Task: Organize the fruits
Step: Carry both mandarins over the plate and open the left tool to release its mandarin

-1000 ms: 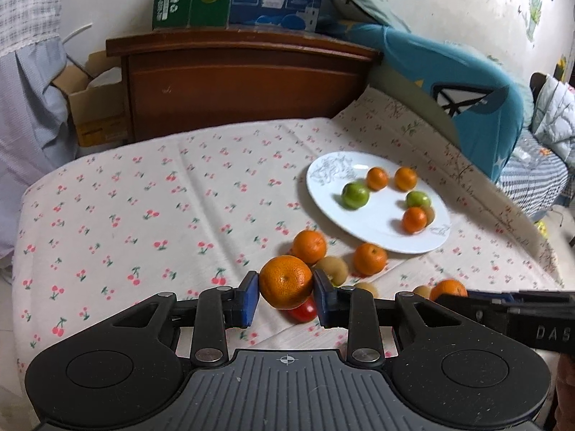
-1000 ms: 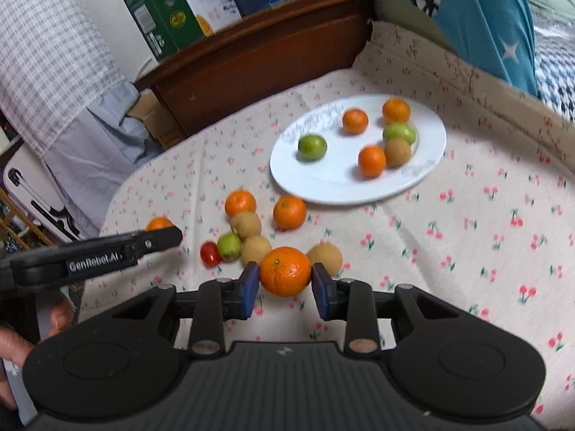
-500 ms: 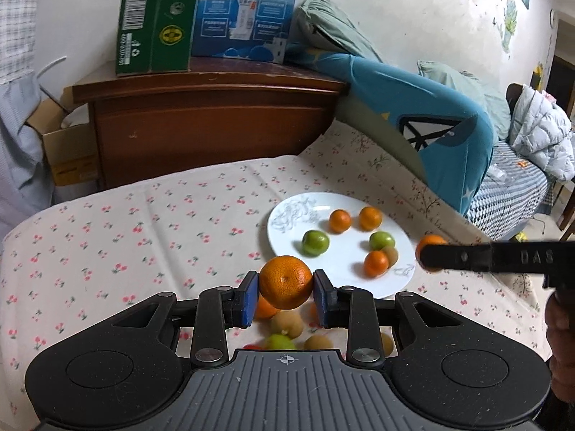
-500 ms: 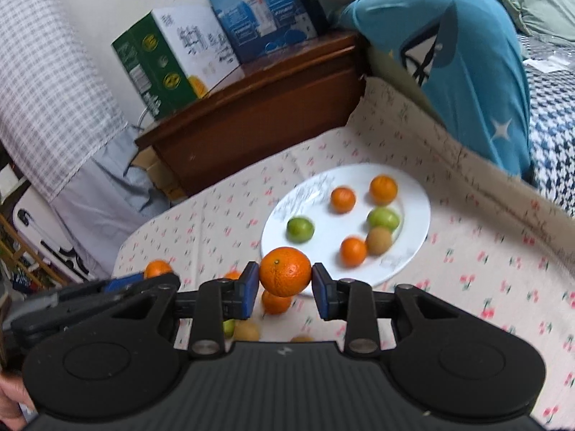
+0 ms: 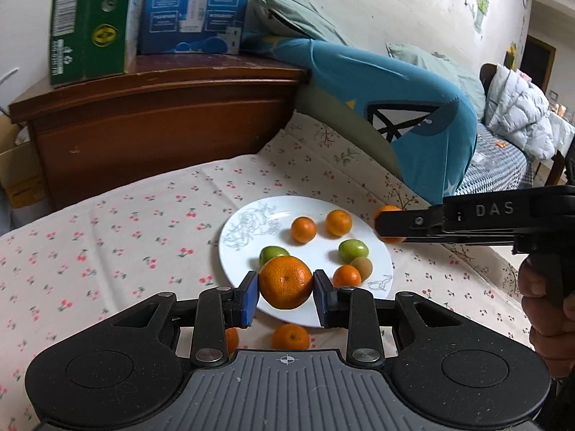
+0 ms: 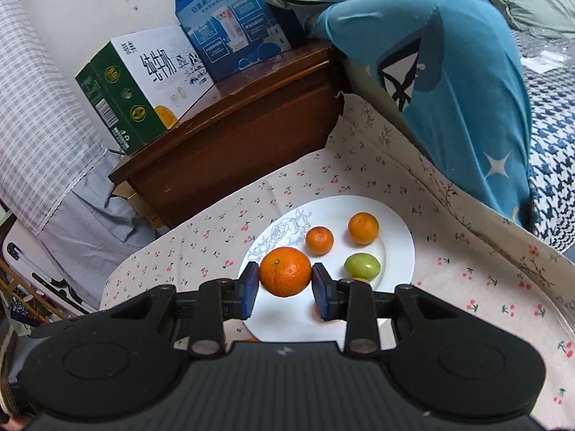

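Orange mandarins [image 5: 285, 282] now above plate [image 5: 244, 222]

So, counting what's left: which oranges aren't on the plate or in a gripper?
The two oranges on the cherry-print cloth, just below the plate rim in the left wrist view.

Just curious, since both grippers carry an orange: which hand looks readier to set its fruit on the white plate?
Probably the right gripper: its orange hangs over bare white plate.

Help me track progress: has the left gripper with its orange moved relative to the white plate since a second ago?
Yes. The left gripper, shut on its orange, has travelled from over the loose fruit to over the white plate's near edge.
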Available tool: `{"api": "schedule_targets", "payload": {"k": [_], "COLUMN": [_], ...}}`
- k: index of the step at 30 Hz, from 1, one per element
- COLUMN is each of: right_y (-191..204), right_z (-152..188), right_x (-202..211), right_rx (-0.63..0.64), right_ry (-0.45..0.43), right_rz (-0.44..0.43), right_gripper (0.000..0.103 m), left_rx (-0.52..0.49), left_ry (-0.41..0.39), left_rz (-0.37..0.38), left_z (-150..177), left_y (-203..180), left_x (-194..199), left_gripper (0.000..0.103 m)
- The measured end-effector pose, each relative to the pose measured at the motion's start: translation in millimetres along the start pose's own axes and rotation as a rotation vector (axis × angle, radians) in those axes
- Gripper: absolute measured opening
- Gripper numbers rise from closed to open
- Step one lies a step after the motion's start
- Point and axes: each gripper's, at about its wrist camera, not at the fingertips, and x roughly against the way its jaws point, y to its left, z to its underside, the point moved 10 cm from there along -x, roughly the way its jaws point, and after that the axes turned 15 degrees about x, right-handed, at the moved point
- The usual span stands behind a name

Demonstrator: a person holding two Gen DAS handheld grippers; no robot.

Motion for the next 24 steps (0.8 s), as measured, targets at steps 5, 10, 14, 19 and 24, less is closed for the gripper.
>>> {"api": "schedule_targets", "payload": {"k": [5, 10, 14, 19, 24], "right_y": [-4, -5, -5, -9, -12], "right_z": [-3, -1, 2, 5, 9], "right_x": [-16, -34, -46, -58, -69], "right_rx": [-0.015, -0.021, -0.018, -0.035, -0.060], "right_ry": [0.022, 0.052, 0.072, 0.089, 0.114], "right_rz": [-0.005, -0.009, -0.010, -0.004, -0.002], "right_gripper": [0.032, 0.032, 0.032, 0.032, 0.032], "left_rx": [-0.011, -0.016, -0.016, -0.017, -0.005], "left_ry": [0.023, 0.054, 0.071, 0.091, 0.112], "left_rz": [-0.004, -0.007, -0.012, -0.015, -0.021], "left_z": [0, 6, 9, 13, 16], "left_y": [-2, -2, -2, -2, 0], "left_x": [-19, -37, -48, -59, -66], "left_gripper": [0.029, 0.030, 0.030, 0.030, 0.030]}}
